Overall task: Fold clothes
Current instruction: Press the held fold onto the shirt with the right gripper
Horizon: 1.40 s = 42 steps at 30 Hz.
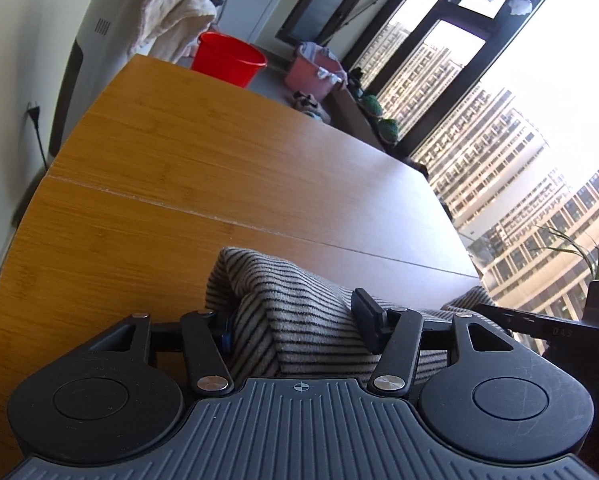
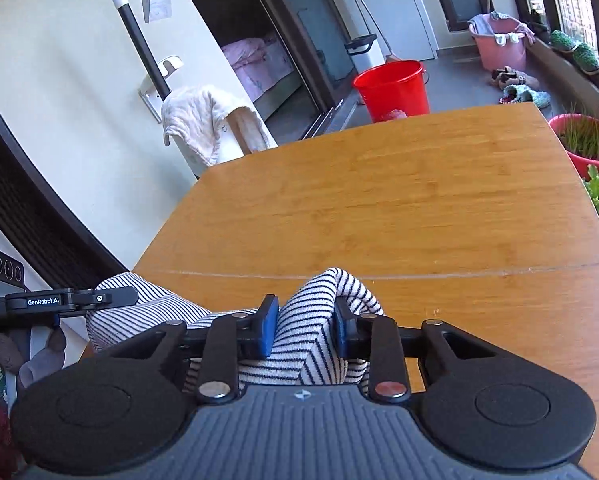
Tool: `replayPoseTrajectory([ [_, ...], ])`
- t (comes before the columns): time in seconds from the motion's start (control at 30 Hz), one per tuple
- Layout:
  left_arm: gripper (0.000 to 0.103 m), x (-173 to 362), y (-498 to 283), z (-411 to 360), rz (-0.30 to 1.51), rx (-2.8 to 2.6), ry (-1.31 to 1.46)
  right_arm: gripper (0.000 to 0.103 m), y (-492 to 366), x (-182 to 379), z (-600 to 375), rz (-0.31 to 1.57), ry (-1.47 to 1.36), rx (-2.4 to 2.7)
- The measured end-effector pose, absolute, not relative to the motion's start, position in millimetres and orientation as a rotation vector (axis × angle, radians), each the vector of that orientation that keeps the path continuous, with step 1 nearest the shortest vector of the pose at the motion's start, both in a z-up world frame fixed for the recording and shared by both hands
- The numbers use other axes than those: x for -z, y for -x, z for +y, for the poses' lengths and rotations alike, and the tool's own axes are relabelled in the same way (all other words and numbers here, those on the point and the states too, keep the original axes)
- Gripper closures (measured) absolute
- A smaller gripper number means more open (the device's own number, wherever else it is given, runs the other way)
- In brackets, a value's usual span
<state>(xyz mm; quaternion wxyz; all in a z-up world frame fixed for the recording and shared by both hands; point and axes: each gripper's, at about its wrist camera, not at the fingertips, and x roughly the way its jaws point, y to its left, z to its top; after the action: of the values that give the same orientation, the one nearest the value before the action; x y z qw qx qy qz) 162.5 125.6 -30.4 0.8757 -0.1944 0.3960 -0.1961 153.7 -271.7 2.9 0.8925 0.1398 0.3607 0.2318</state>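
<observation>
My left fingers (image 1: 295, 320) pinch a bunched fold of the striped garment (image 1: 299, 300) at the near edge of the wooden surface (image 1: 219, 160); my right fingers (image 2: 305, 330) clamp another fold of it.

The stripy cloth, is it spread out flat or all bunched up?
Bunched up. The stripy cloth humps in thick folds between the right gripper's fingers and the left gripper's, near the table edge.
</observation>
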Motion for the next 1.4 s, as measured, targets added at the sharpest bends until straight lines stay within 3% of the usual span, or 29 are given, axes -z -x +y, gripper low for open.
replayPoseTrajectory([
  [0.17, 0.057, 2, -180, 124, 0.695, 0.399, 0.367, 0.077, -159, -34, -266, 0.601, -0.209, -0.485],
  [0.3, 0.06, -13, -168, 121, 0.629, 0.417, 0.326, 0.077, -148, -15, -270, 0.643, -0.201, -0.461],
  [0.43, 0.06, 15, -144, 119, 0.697, 0.401, 0.28, 0.073, -129, 8, -276, 0.686, -0.224, -0.441],
  [0.47, 0.06, 22, -135, 120, 0.709, 0.398, 0.269, 0.068, -124, 11, -278, 0.693, -0.232, -0.439],
  [0.6, 0.054, 26, -112, 123, 0.719, 0.405, 0.245, 0.057, -108, 14, -282, 0.709, -0.23, -0.43],
  [0.73, 0.05, 14, -103, 129, 0.692, 0.405, 0.247, 0.055, -105, 14, -284, 0.703, -0.259, -0.428],
  [0.83, 0.033, 6, -111, 136, 0.654, 0.389, 0.314, 0.055, -114, 21, -284, 0.7, -0.308, -0.437],
  [0.87, 0.031, 6, -117, 138, 0.65, 0.388, 0.339, 0.06, -116, 21, -283, 0.692, -0.314, -0.441],
  [0.93, 0.035, 12, -132, 137, 0.678, 0.389, 0.389, 0.068, -120, 16, -282, 0.663, -0.309, -0.45],
  [1.0, 0.058, 17, -144, 132, 0.703, 0.383, 0.399, 0.072, -120, 4, -283, 0.626, -0.307, -0.461],
  [1.1, 0.072, 13, -148, 126, 0.682, 0.387, 0.386, 0.073, -104, -16, -284, 0.571, -0.257, -0.485],
  [1.27, 0.073, -10, -104, 125, 0.615, 0.451, 0.339, 0.073, -66, -6, -296, 0.626, -0.252, -0.484],
  [1.37, 0.072, 10, -78, 125, 0.667, 0.444, 0.332, 0.071, -49, 20, -298, 0.657, -0.262, -0.453],
  [1.4, 0.068, 18, -73, 125, 0.687, 0.436, 0.33, 0.069, -46, 26, -297, 0.652, -0.263, -0.443],
])
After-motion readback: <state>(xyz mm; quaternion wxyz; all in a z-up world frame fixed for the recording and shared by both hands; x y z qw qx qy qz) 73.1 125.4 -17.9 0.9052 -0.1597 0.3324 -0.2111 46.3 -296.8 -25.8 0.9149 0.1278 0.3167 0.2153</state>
